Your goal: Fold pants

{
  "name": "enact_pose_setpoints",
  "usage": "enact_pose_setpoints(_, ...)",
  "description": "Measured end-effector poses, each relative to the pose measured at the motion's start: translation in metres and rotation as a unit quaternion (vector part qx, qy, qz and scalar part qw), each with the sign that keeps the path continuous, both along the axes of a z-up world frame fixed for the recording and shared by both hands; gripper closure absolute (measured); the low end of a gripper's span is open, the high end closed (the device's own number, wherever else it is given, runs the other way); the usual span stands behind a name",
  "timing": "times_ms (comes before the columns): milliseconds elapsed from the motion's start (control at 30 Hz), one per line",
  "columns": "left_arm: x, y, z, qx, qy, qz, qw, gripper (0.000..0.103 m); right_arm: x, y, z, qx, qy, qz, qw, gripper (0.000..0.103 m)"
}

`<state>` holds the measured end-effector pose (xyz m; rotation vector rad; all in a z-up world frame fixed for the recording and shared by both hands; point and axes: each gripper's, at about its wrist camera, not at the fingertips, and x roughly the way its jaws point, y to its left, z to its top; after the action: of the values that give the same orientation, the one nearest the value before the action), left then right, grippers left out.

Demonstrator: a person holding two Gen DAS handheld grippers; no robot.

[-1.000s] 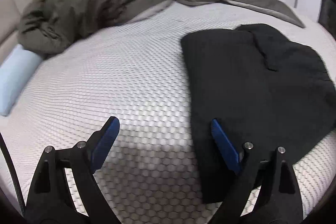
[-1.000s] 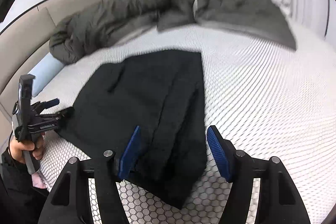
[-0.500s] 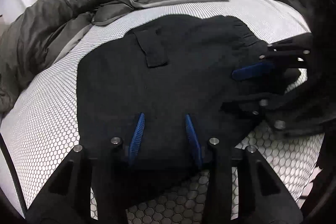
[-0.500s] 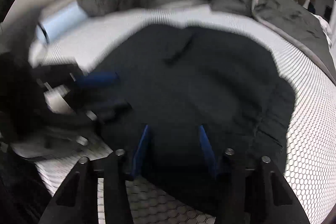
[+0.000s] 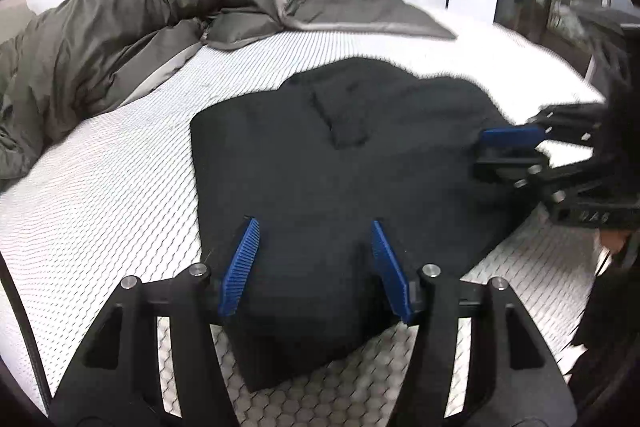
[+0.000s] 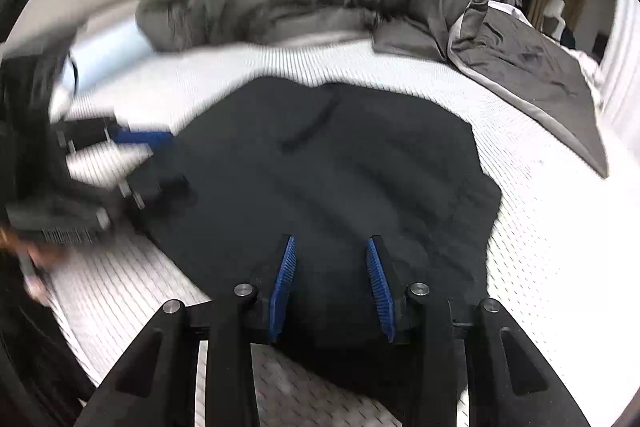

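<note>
On the mattress near its front edge: black pants, folded compact. Left gripper just reopening, right gripper just narrowing, both unclamped over cloth; pinch every layer, lift evenly

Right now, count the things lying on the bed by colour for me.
Black: 1, the folded pants
Olive-grey: 1, the duvet
Light blue: 1, the pillow, blurred
Total: 3 on the mattress

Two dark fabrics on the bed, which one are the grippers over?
The black pants lying flat on the near mattress; the grey-green duvet is bunched up at the far side, untouched.
</note>
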<state>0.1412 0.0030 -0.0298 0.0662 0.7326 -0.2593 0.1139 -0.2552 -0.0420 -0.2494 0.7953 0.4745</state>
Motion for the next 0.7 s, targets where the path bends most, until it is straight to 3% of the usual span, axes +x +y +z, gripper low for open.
enact_pose_setpoints(100, 0.017, -0.001, -0.001, -0.013, 0.013, 0.009, 0.9998, 0.052, 0.018, 0.025, -0.004, 0.001, 0.006, 0.004, 1.000, 0.061)
enact_pose_setpoints(133, 0.028, -0.003, -0.007, -0.006, 0.030, 0.010, 0.9995, 0.061, 0.025, 0.033, -0.007, -0.003, 0.013, 0.009, 1.000, 0.061)
enact_pose_setpoints(167, 0.036, -0.005, -0.013, 0.008, 0.043, 0.010, 0.9990, 0.062, 0.033, 0.042, -0.016, -0.016, 0.024, 0.015, 0.999, 0.061)
enact_pose_setpoints(267, 0.040, -0.005, -0.018, 0.016, 0.045, -0.003, 0.9988, 0.065, 0.044, 0.050, -0.033, -0.084, 0.015, 0.012, 0.996, 0.060)
enact_pose_setpoints(367, 0.035, 0.008, -0.018, 0.014, 0.041, 0.004, 0.9991, 0.069, 0.037, 0.027, -0.028, -0.177, -0.038, -0.050, 0.982, 0.058)
enact_pose_setpoints(400, 0.034, 0.012, -0.020, 0.027, 0.039, 0.017, 0.9988, 0.069, 0.034, 0.016, -0.028, -0.183, -0.041, -0.065, 0.980, 0.056)
enact_pose_setpoints(500, 0.034, 0.024, -0.022, 0.012, 0.043, 0.030, 0.9986, 0.069, 0.034, -0.003, -0.029, -0.150, -0.029, -0.067, 0.986, 0.054)
enact_pose_setpoints(633, 0.032, 0.022, -0.009, 0.023, 0.024, 0.049, 0.9982, 0.069, 0.034, -0.005, -0.015, -0.131, -0.034, -0.067, 0.989, 0.053)
enact_pose_setpoints(700, 0.035, 0.025, 0.002, 0.008, 0.006, 0.059, 0.9982, 0.069, 0.031, -0.009, 0.003, -0.081, -0.042, -0.073, 0.993, 0.053)
